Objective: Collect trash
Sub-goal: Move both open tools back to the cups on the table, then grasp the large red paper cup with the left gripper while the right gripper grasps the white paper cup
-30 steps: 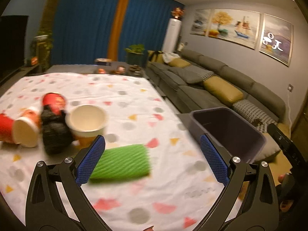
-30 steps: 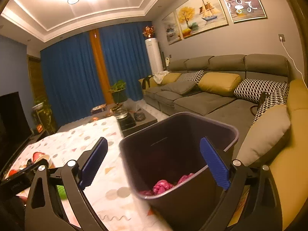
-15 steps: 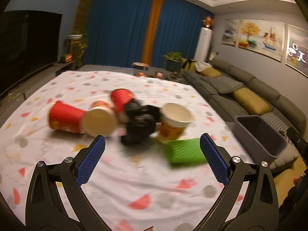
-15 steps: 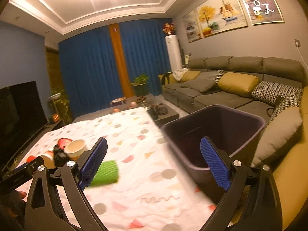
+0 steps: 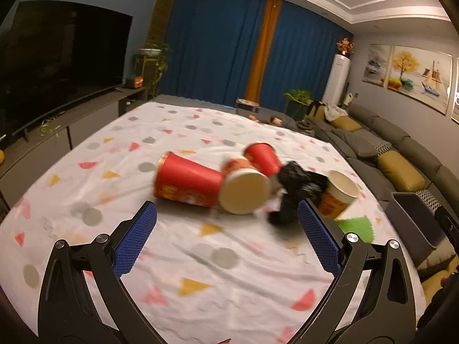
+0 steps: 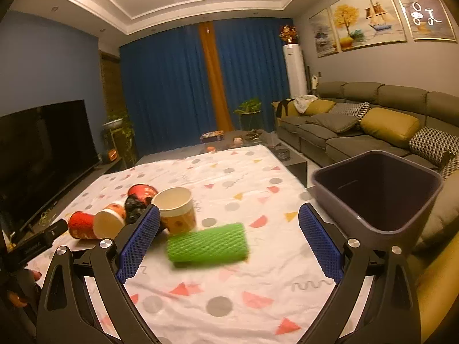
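Note:
Trash lies on a table with a dotted white cloth point(image 5: 200, 272). A red paper cup point(image 5: 186, 183) lies on its side, with a cream-bottomed cup point(image 5: 243, 189), another red cup point(image 5: 261, 156), a black crumpled bag point(image 5: 298, 189) and an upright orange cup point(image 5: 338, 195) beside it. A green foam net point(image 6: 208, 245) lies in front of my right gripper point(image 6: 226, 243), which is open and empty. My left gripper point(image 5: 226, 240) is open and empty, just short of the red cup. A dark bin point(image 6: 378, 192) stands off the table's right edge.
A grey sofa point(image 6: 358, 132) with yellow cushions runs along the right wall. A TV point(image 5: 57, 66) on a low cabinet stands to the left. A low coffee table point(image 6: 238, 139) with small items sits beyond the table's far end.
Both grippers have swung left, away from the bin and toward the trash on the table. The left one now faces the cups; the right one faces the green net. Both stayed open.

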A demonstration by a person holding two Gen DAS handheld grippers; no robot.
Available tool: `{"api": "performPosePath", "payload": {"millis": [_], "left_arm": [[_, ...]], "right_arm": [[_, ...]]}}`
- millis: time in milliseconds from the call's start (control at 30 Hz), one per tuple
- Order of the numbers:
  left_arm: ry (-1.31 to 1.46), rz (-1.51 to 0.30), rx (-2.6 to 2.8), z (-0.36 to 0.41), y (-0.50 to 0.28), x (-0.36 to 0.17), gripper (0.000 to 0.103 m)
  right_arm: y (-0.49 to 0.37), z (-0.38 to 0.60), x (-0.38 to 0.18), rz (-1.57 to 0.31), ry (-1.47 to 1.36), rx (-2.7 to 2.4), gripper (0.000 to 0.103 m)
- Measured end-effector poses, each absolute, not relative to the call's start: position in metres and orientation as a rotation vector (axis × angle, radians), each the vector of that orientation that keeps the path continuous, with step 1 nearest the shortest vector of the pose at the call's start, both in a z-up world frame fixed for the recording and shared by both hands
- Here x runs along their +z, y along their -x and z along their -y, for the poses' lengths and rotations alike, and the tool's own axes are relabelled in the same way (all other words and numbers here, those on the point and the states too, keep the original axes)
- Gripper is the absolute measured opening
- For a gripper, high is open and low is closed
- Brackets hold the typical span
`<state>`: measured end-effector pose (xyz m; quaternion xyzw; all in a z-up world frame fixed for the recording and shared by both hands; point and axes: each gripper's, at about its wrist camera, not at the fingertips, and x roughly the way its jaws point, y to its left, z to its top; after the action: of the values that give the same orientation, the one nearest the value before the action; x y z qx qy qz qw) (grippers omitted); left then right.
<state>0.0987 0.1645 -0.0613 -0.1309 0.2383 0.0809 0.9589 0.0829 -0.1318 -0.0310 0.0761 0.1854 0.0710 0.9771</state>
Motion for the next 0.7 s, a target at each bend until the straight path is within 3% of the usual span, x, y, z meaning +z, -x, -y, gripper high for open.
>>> {"api": "performPosePath", "payload": {"millis": [267,433,567,700], "left_arm": [[0.360,-0.503,0.125,-0.228,-0.118,-0.068,0.093],[0.387,-0.567,0.040,-0.249,-0.142,-0.079,0.075],[0.368,-0.620,-0.019,-0.255,-0.162,-0.090,0.067],[0.394,-0.667,-0.087,-0.264,-0.177,-0.103,0.054]], "right_arm": [[-0.100,0.099,-0.038,-0.406,-0.125,0.194,0.094],[-0.110,0.084,-0.040,-0.422,-0.113,0.206,0.094],[-0.119,0.074,-0.042,-0.430,-0.101,0.210,0.094],[-0.127,0.065,-0.044,-0.442,-0.088,0.212,0.094]]}}
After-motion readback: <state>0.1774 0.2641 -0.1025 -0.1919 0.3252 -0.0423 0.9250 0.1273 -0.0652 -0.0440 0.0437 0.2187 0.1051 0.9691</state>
